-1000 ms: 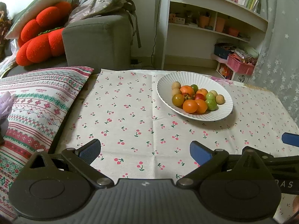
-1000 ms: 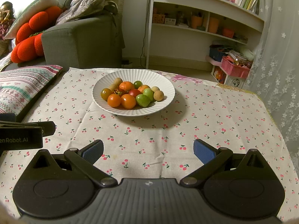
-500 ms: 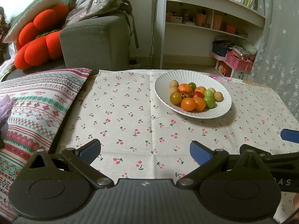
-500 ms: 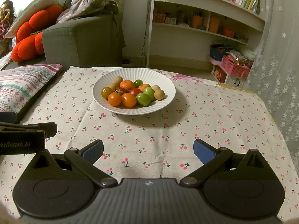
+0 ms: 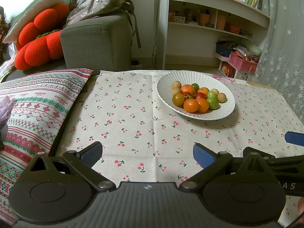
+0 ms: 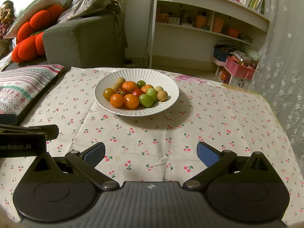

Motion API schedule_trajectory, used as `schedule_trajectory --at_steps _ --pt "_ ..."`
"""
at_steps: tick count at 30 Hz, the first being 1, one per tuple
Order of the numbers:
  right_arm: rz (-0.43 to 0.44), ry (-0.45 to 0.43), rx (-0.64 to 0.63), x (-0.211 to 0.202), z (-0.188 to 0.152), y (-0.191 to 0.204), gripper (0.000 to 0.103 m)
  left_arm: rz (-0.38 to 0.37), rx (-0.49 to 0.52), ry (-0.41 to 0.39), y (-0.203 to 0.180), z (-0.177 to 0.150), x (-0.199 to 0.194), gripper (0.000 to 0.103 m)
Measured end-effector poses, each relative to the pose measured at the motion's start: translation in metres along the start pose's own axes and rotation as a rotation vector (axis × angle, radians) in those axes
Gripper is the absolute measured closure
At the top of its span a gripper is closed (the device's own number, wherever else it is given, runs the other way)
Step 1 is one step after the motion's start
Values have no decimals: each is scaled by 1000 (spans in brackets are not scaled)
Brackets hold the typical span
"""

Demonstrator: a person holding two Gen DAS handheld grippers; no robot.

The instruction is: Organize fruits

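A white ribbed plate [image 5: 226, 112] [image 6: 171, 87] stands on the cherry-print tablecloth [image 5: 129, 117] [image 6: 218, 125]. It holds several small fruits: orange tomatoes [image 5: 191, 105] [image 6: 131, 101], green grapes [image 5: 212, 103] [image 6: 146, 100], a red tomato [image 6: 137, 92] and brown longans [image 5: 221, 97] [image 6: 162, 95]. My left gripper [image 5: 147, 153] is open and empty, low over the cloth, short of the plate. My right gripper [image 6: 151, 152] is open and empty, also short of the plate.
A patterned cushion [image 5: 34, 110] [image 6: 22, 87] lies along the table's left edge. A grey sofa [image 5: 95, 41] with red cushions [image 5: 38, 41] and a white shelf [image 5: 209, 28] stand behind. A lace curtain [image 6: 281, 66] hangs at the right.
Both grippers have drifted slightly, so the plate sits a little lower and nearer in both views. Both stay open and empty.
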State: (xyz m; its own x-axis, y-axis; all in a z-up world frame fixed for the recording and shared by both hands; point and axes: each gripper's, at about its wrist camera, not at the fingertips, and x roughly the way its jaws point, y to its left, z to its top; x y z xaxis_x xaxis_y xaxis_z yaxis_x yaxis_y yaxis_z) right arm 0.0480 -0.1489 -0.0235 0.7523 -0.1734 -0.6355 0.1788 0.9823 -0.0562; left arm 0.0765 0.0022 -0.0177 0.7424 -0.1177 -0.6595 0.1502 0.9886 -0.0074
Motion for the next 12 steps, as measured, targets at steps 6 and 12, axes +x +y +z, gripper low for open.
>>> schedule_trajectory --at_steps 6,12 --pt "2 1 0 0 0 -1 1 0 -1 1 0 0 0 3" --pt "1 2 0 0 0 0 0 0 -12 5 2 0 1 3"
